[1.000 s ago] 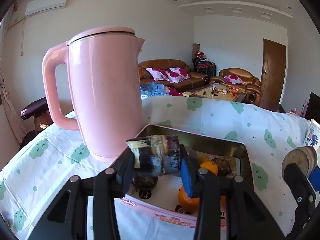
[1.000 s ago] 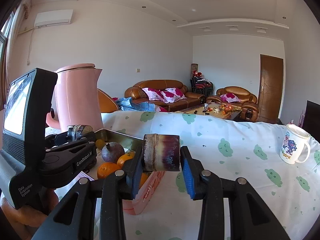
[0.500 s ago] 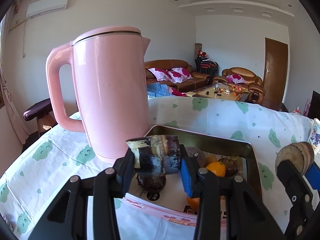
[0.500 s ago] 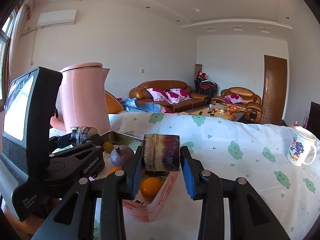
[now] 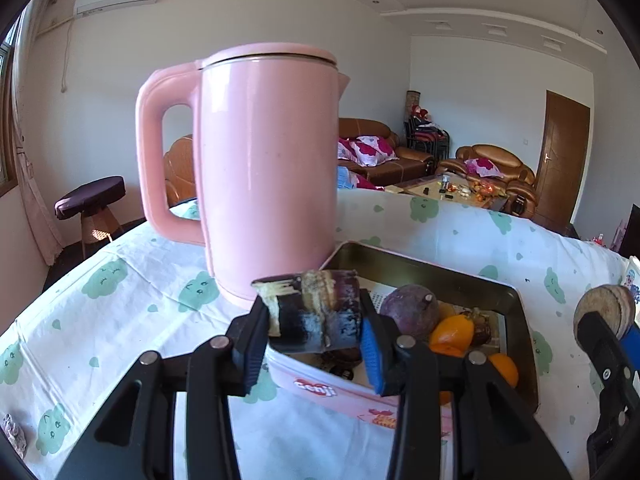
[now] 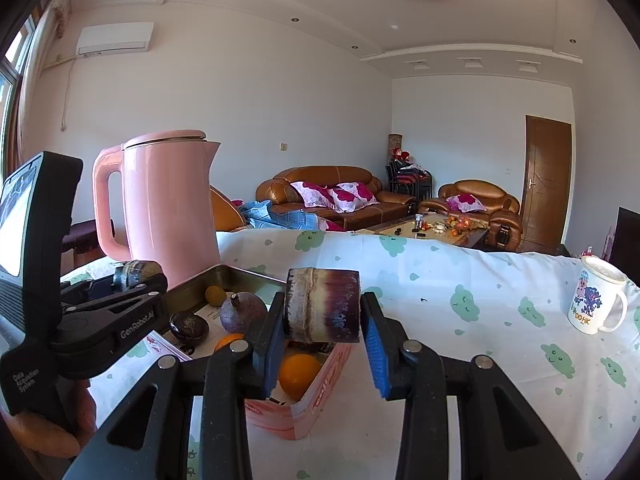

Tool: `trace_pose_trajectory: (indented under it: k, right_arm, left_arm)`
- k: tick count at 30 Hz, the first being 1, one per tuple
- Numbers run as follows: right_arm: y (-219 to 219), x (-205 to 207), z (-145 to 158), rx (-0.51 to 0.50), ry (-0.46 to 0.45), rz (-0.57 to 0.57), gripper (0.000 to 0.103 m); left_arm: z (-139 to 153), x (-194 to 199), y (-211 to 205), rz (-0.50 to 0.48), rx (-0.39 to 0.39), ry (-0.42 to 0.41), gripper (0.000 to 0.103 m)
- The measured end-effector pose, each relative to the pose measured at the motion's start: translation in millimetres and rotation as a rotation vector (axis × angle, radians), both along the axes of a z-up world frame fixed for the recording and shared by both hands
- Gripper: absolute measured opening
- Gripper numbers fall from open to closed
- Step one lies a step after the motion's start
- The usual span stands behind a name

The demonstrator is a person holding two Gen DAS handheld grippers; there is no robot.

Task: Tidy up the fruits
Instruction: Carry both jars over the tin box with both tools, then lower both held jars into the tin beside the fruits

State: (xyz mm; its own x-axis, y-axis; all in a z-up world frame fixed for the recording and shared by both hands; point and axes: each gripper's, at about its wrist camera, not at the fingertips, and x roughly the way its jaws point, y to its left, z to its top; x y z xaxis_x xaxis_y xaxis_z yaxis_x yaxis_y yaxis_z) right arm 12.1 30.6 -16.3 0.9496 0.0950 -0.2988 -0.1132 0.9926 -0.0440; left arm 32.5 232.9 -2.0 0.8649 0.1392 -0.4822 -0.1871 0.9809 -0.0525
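Observation:
My left gripper is shut on a dark sugarcane piece, held just above the near left corner of the pink tin box. My right gripper is shut on a second purple sugarcane piece, over the box's near right corner. Inside the box lie a purple round fruit, oranges and a dark fruit. The right gripper with its cane end shows at the right edge of the left wrist view. The left gripper is seen at the left of the right wrist view.
A tall pink kettle stands right behind the box's left side. A printed white mug sits at the far right on the patterned tablecloth. A person's hand holds the left gripper. Sofas and a coffee table lie beyond.
The left gripper has shifted left with its cane piece, so the kettle and box now sit further right in its view. The right gripper kept still.

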Motion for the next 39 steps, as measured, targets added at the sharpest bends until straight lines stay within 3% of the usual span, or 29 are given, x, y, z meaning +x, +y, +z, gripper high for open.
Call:
trace_pose_trajectory:
  k: [7,15,29,39]
  right_arm:
    - [7,-11,-1,0.015,0.023,0.034,0.038]
    - [34,-5,6,0.014,0.030,0.091,0.038]
    - [20,43,27,0.064,0.009,0.009,0.038]
    - [8,80,15,0.133,0.082,-0.067,0.038]
  left_arm:
    - [-1,-20,15,0.006,-0.012,0.001,0.042]
    - [13,-21,23,0.032,0.034,-0.020,0.042]
    - [28,26,-8,-0.015,0.129,-0.021,0.042]
    - [22,68,-23,-0.026,0.098,0.034,0.042]
